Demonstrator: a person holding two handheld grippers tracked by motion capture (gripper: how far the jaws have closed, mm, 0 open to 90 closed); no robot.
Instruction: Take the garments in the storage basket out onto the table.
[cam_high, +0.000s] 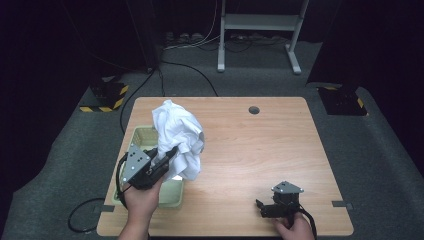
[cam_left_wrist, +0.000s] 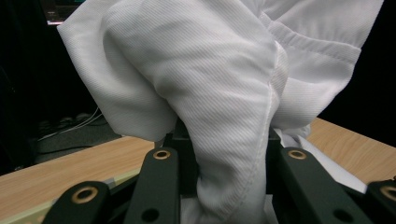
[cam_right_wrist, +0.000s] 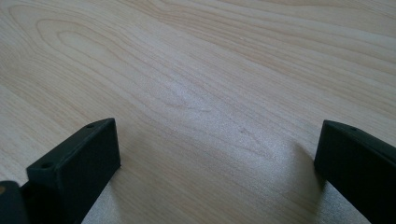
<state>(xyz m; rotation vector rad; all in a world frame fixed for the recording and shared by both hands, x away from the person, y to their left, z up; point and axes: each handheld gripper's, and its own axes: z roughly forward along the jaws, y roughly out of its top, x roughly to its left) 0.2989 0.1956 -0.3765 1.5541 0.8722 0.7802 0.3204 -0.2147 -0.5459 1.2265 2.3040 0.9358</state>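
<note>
The white cloth (cam_left_wrist: 219, 93) is covering the left hand-held gripper (cam_high: 167, 157) jaw tips and is running off the top edge. It is hiding part of the green basket (cam_high: 142, 135).

Right gripper (cam_right_wrist: 217, 154): my two black jaws rise from the bottom corners, spread wide apart, nothing between them | Surface: I see a pale wooden table (cam_right_wrist: 201, 70) with curved grain lines running across it | Contact: jaws low over the wood, touching or not I cannot tell
</note>
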